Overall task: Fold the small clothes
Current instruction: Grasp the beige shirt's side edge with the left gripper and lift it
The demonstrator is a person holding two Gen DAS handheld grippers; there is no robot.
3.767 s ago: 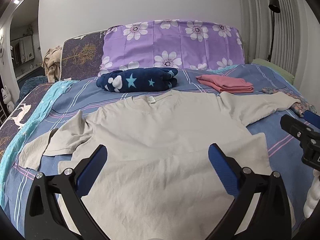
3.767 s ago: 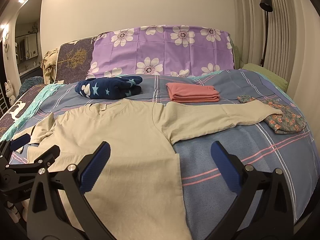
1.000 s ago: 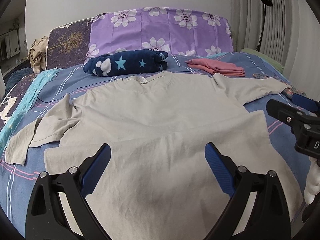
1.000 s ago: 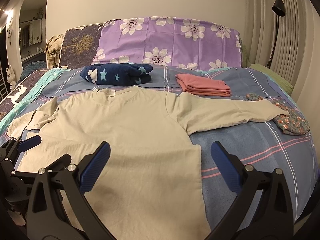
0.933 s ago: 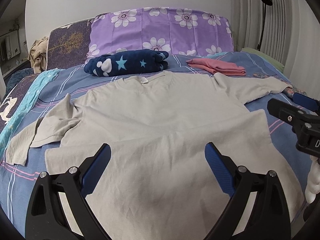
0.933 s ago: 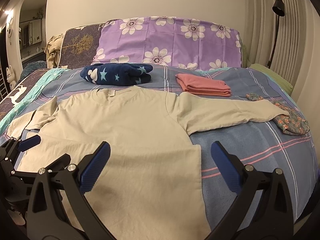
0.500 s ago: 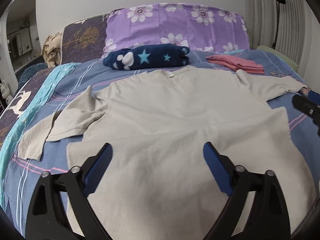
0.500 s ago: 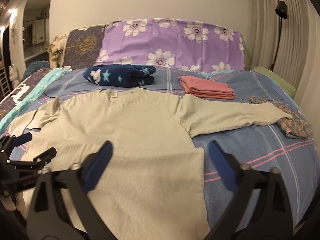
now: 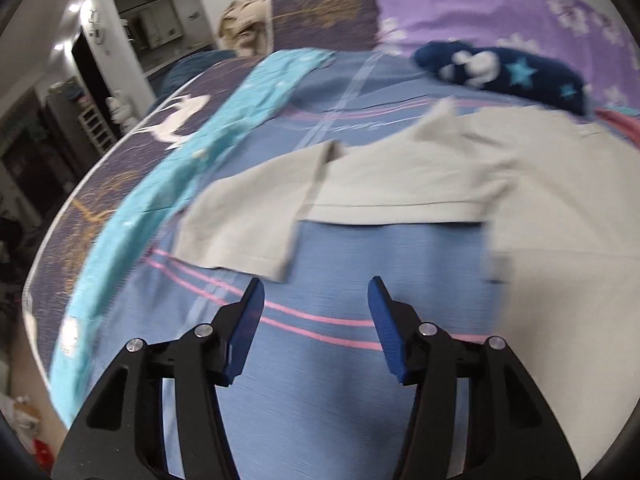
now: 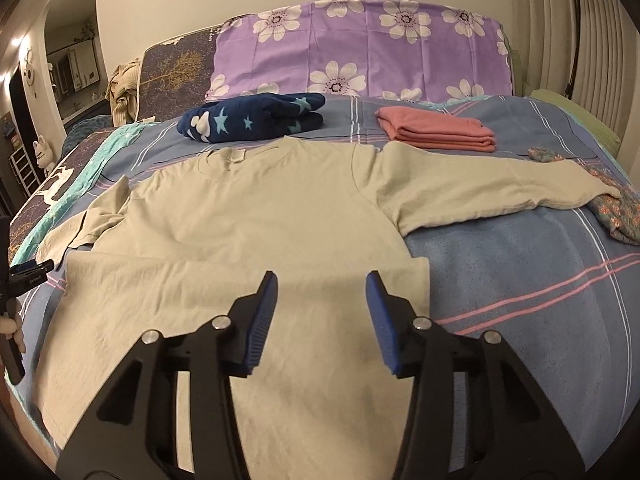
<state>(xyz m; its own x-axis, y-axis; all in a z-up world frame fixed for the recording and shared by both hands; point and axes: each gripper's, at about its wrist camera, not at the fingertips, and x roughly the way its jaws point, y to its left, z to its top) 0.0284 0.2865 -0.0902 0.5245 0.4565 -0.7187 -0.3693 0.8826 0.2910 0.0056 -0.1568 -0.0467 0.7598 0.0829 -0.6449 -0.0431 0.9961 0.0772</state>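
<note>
A beige long-sleeved shirt [image 10: 256, 232] lies flat, front up, on the blue striped bedspread [image 10: 520, 280]. Its right sleeve [image 10: 480, 188] stretches out to the right. Its left sleeve [image 9: 256, 216] lies folded over itself on the left. My left gripper [image 9: 316, 304] is open and empty, just short of that sleeve's cuff, over bare bedspread [image 9: 360, 272]. It also shows at the left edge of the right wrist view [image 10: 28, 272]. My right gripper [image 10: 322, 304] is open and empty above the shirt's lower body.
A folded navy star garment [image 10: 252, 120] and a folded pink garment [image 10: 436, 130] lie behind the shirt. A floral cloth [image 10: 620, 212] lies under the right cuff. Purple flowered pillows [image 10: 360, 52] stand at the headboard. The bed's left edge [image 9: 60, 260] drops to the floor.
My left gripper has swung left from the shirt's body to the left sleeve, and its jaws have narrowed. My right gripper's jaws have also narrowed and it has moved slightly forward.
</note>
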